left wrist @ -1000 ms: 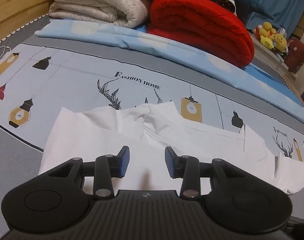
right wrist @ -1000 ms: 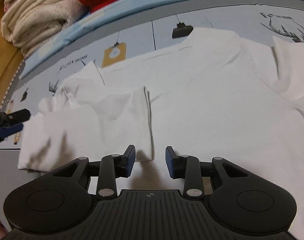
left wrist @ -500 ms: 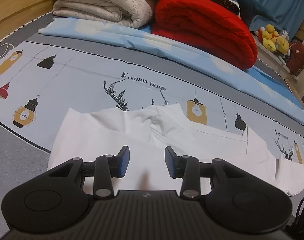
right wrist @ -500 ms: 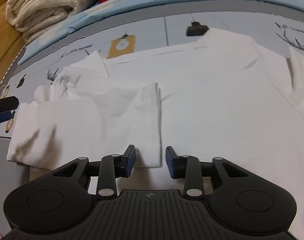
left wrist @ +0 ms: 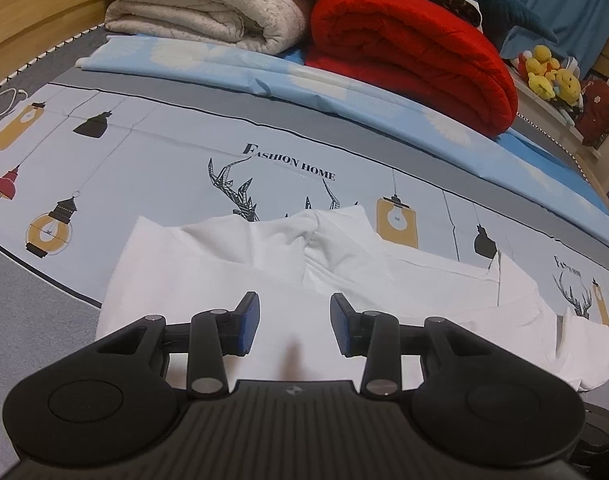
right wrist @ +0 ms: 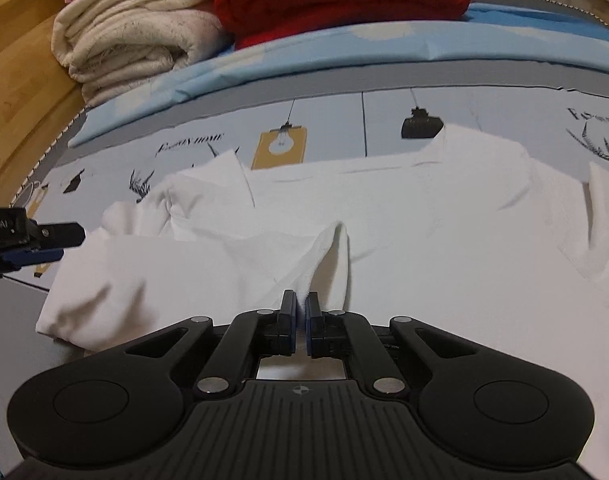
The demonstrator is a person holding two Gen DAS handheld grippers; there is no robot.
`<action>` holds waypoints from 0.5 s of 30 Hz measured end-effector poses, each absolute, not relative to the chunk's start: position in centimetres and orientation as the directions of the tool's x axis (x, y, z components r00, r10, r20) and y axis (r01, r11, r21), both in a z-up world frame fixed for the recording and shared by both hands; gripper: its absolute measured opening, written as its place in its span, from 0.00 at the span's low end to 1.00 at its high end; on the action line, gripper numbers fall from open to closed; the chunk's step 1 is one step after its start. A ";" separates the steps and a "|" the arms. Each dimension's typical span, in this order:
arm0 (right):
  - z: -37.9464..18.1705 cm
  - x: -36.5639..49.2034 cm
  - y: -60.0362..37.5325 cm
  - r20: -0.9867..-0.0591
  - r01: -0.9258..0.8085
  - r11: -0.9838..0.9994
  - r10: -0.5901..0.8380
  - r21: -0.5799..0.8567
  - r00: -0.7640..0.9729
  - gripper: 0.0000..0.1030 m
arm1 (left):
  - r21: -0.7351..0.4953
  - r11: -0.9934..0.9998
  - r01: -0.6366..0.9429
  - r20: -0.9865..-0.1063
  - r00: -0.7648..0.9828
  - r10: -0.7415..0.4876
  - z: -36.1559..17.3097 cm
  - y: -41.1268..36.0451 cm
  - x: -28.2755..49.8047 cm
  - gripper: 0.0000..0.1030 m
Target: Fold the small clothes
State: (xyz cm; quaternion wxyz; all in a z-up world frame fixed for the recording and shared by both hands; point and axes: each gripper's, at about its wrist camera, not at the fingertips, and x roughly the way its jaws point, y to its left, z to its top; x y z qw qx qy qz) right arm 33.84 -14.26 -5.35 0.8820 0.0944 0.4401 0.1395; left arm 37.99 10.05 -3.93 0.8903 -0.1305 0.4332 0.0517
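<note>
Right wrist view: the right gripper (right wrist: 302, 312) is closed, its two blue pads pinching a corner of the folded flap of the white garment (right wrist: 424, 232). The pinched fabric rises in a small peak from the pads up to a crease just ahead of them. The garment lies spread across the patterned bedsheet (right wrist: 328, 116), with one folded section on the left and the wider body extending to the right. At the left edge of this view, the left gripper (right wrist: 44, 240) appears as a black and blue tip beside the garment's left border; whether it touches the cloth cannot be told from here.

Left wrist view: the left gripper (left wrist: 291, 326) stands partly open, its pads well apart and nothing between them. It hovers over the near edge of the white garment (left wrist: 208, 276), which lies flat below, bunched and creased toward its far side. The bedsheet (left wrist: 152, 148) carries lamp and antler prints and the words "Fashion Home".

Background: a folded cream blanket (left wrist: 208, 8) and a rolled red blanket (left wrist: 416, 56) rest side by side at the far edge of the bed. Yellow plush toys (left wrist: 552, 76) sit on a shelf at the right, somewhat blurred.
</note>
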 end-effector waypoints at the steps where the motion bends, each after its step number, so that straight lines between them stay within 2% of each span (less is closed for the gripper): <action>1: -5.2 33.8 -14.5 -0.742 -0.163 0.941 0.333 0.295 0.581 0.03 | -0.188 0.960 -0.206 -0.785 0.619 -0.021 -4.0 10.1 38.0 0.42; 15: -1.6 32.8 -17.1 -0.620 -0.197 0.938 0.338 0.286 0.708 0.03 | -0.181 0.959 -0.219 -0.785 0.619 -0.007 -4.1 9.9 38.3 0.42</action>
